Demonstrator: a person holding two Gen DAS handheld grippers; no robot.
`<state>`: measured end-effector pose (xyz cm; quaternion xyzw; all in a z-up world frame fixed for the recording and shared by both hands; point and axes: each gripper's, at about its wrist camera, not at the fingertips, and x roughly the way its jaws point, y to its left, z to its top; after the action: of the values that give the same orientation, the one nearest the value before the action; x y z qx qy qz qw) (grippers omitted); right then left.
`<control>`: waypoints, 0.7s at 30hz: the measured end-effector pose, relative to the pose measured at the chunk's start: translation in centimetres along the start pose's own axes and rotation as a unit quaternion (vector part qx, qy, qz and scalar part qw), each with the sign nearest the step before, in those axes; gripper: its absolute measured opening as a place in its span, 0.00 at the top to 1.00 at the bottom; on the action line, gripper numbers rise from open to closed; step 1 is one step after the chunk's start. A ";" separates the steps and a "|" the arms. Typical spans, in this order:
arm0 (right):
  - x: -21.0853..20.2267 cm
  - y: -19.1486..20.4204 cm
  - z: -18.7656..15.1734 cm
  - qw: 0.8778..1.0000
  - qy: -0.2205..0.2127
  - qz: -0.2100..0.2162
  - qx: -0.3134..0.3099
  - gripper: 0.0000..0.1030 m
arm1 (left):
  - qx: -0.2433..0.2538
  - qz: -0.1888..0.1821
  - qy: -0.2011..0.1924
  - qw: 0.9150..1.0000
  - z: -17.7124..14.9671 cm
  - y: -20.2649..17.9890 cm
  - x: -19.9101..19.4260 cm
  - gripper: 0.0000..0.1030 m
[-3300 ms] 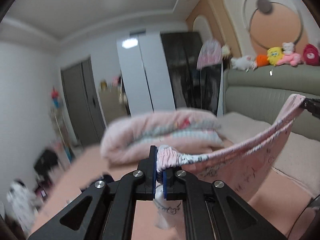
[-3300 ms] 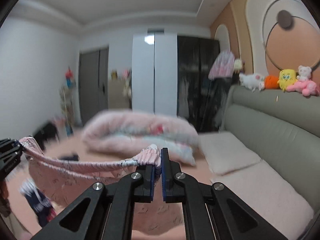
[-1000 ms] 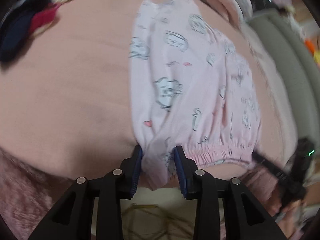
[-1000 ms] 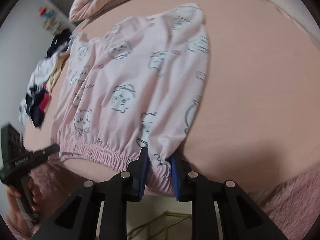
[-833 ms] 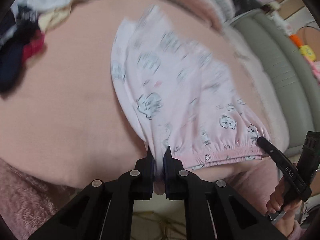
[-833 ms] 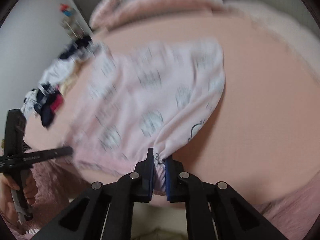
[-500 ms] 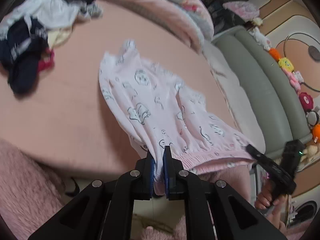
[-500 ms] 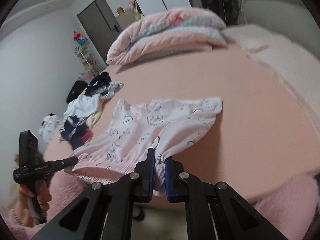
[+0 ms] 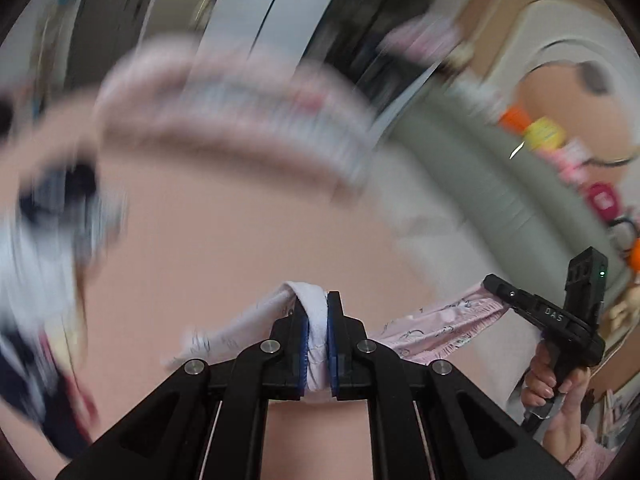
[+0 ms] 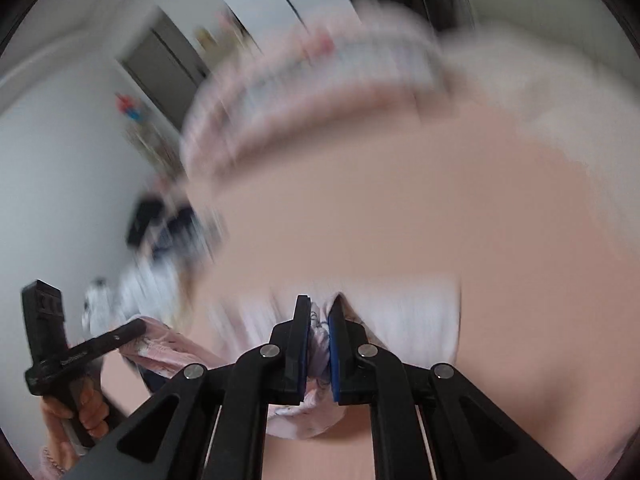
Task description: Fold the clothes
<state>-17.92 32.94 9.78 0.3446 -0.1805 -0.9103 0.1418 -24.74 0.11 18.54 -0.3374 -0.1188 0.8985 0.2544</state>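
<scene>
My left hand-held gripper (image 9: 316,320) and my right hand-held gripper (image 10: 319,322) hold the garment (image 9: 440,326) stretched between them above the near edge of the bed (image 9: 240,248), each closed on one end. Beyond it, across the bed, lies a rolled quilt (image 9: 240,108). A heap of clothes (image 9: 44,248) sits on the bed's left side, and the headboard (image 9: 500,184) runs along the right, with toys (image 9: 544,132) on top.
</scene>
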 end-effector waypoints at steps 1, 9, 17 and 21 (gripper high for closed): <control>-2.8 1.5 2.8 0.999 -0.039 0.013 -0.011 0.93 | 0.026 -0.002 -0.036 0.999 2.7 -2.0 -2.6 0.94; -15.6 6.5 6.2 0.984 -0.155 0.031 -0.077 0.93 | 0.068 0.007 -0.051 0.996 -0.6 -3.2 -8.8 0.94; -2.7 -4.6 -15.9 0.992 0.068 -0.103 0.006 0.93 | -0.001 0.057 0.216 0.975 -22.9 5.4 9.4 0.94; 4.1 -10.1 -25.2 0.966 0.200 -0.143 0.076 0.93 | -0.029 0.089 0.303 0.948 -30.7 8.5 14.3 0.89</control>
<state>-5.16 34.53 -14.46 0.5518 -0.1660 -0.8171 0.0171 -16.70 1.91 -15.43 -0.6103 -0.0318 0.7691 0.1871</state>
